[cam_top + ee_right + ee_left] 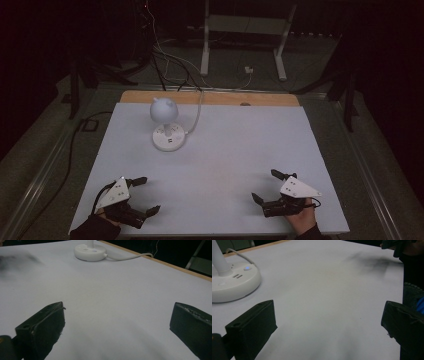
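Flanking round white lamp (165, 125), black tongs (146, 196)

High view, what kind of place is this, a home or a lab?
Probably a lab or recording setup: a table under a plain white sheet, loose cables on the dark floor behind, and just a white desk lamp.

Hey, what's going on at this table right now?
A person holds a gripper in each hand near the front edge of the white table. The left gripper and the right gripper are both open and hold nothing. The nearest thing is a white desk lamp with a round base toward the back left, its cable running off the far edge. Neither gripper touches it.
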Available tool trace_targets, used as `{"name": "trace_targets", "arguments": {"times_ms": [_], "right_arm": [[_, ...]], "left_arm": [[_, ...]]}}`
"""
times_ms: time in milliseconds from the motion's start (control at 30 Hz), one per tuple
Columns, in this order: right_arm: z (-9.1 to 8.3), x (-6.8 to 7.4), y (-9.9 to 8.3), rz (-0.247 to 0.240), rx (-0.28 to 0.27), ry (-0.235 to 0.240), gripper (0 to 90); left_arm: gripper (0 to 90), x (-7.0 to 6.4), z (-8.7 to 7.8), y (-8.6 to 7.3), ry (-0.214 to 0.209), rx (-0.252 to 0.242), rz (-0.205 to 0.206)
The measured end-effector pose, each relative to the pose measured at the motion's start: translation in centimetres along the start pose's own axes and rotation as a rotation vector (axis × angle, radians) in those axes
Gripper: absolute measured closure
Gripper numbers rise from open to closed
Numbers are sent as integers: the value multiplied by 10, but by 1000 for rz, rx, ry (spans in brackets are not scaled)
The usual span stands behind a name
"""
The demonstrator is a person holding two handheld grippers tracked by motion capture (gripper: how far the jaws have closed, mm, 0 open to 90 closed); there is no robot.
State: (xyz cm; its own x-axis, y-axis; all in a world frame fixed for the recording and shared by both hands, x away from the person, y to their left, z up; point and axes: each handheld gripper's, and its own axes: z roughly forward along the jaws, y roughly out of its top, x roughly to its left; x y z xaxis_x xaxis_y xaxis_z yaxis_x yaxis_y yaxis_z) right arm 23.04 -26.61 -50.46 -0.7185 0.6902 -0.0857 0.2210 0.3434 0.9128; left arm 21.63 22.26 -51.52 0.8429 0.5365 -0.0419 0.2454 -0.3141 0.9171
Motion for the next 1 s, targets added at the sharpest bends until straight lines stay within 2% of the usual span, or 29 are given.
{"name": "trace_targets", "arguments": {"times_ms": [467, 800, 933, 1000], "right_arm": [[-1, 2, 2, -9, -3, -8, 0], [-2, 4, 4, -19, -18, -24, 0], [-2, 4, 3, -8, -22, -19, 0], [-3, 4, 4, 1, -28, -20, 0]], "left_arm": [[3, 0, 1, 0, -5, 18, 8], [4, 1, 2, 1, -1, 26, -1], [4, -1, 4, 3, -12, 50, 3], [3, -1, 4, 4, -14, 45, 3]]}}
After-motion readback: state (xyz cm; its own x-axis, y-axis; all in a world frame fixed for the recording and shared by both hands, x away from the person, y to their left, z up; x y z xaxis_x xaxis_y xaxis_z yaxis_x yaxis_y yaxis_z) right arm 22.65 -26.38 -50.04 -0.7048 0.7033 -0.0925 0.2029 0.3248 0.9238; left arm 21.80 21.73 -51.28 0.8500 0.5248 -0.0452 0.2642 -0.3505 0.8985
